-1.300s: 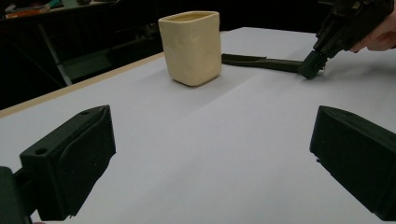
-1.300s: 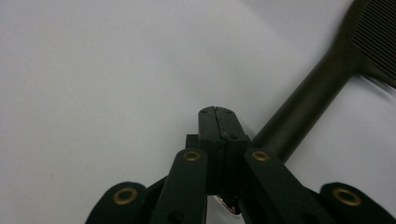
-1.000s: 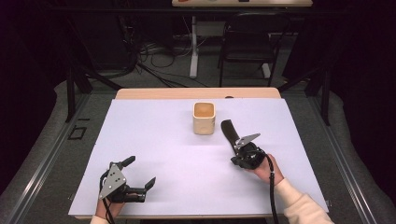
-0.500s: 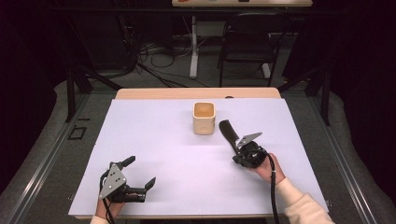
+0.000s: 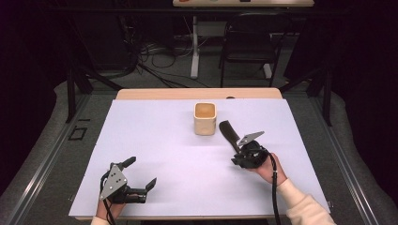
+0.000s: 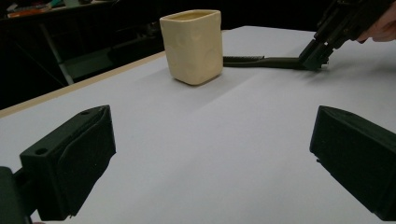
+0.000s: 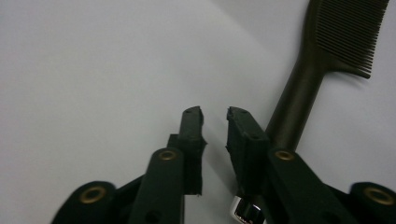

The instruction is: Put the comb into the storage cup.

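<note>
The right gripper (image 7: pixel 215 116), jaws nearly closed on nothing, sits just left of the comb (image 7: pixel 308 93), whose handle runs straight ahead beside it toward the cup (image 5: pixel 205 118). The left gripper (image 5: pixel 141 176) rests wide open, well apart.

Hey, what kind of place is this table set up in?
Probably a lab or recording workspace, not a home: the white-covered table stands in a dark room, loose cables run across the floor behind it, and an office chair waits by another desk.
</note>
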Available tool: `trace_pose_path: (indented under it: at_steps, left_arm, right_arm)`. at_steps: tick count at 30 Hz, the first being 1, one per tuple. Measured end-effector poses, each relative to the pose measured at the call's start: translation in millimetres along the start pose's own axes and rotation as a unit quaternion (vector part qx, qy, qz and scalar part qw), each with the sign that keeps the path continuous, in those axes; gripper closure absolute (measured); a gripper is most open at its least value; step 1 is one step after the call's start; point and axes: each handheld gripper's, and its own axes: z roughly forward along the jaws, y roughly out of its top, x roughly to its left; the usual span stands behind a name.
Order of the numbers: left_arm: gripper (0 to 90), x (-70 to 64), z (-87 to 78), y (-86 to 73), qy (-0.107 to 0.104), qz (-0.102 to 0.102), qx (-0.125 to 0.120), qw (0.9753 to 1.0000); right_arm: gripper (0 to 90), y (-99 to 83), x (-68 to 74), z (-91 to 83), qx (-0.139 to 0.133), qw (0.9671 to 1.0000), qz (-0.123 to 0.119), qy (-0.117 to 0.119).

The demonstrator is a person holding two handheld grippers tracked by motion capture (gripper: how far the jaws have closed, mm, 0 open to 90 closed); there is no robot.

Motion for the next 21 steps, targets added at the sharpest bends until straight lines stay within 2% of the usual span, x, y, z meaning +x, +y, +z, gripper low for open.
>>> trace_pose_path:
  at_steps: [6,8,10,11,16,21]
  left_arm:
    - [0.2,-0.9,-0.2,1.2,-0.004,0.0,-0.004,1.0]
    - [0.2,-0.7,-0.7,1.1,-0.003,-0.005,-0.008,1.0]
    - [0.2,-0.9,-1.3,1.2,-0.004,-0.005,-0.009,0.9999]
    - [0.2,-1.1,-1.6,1.3,-0.004,-0.006,-0.01,0.9999]
    - [0.2,-0.8,-1.9,1.6,-0.006,-0.004,-0.012,0.9999]
    - [0.2,-1.2,-1.9,2.1,-0.007,-0.008,-0.014,0.9998]
  right_arm:
    - [59.4,4.4,-4.7,-8.5,-0.005,0.9997,0.025,0.0]
    - [52.2,6.0,-6.2,-10.7,-0.007,0.9995,0.029,-0.006]
    - [50.7,7.3,-6.5,-12.5,-0.01,0.9994,0.033,-0.003]
    - [46.7,8.0,-6.6,-13.1,-0.008,0.9994,0.033,-0.007]
    - [41.0,10.7,-7.3,-12.8,0.005,0.9992,0.036,-0.015]
    - [25.9,15.2,-10.2,-14.3,0.012,0.9987,0.043,-0.026]
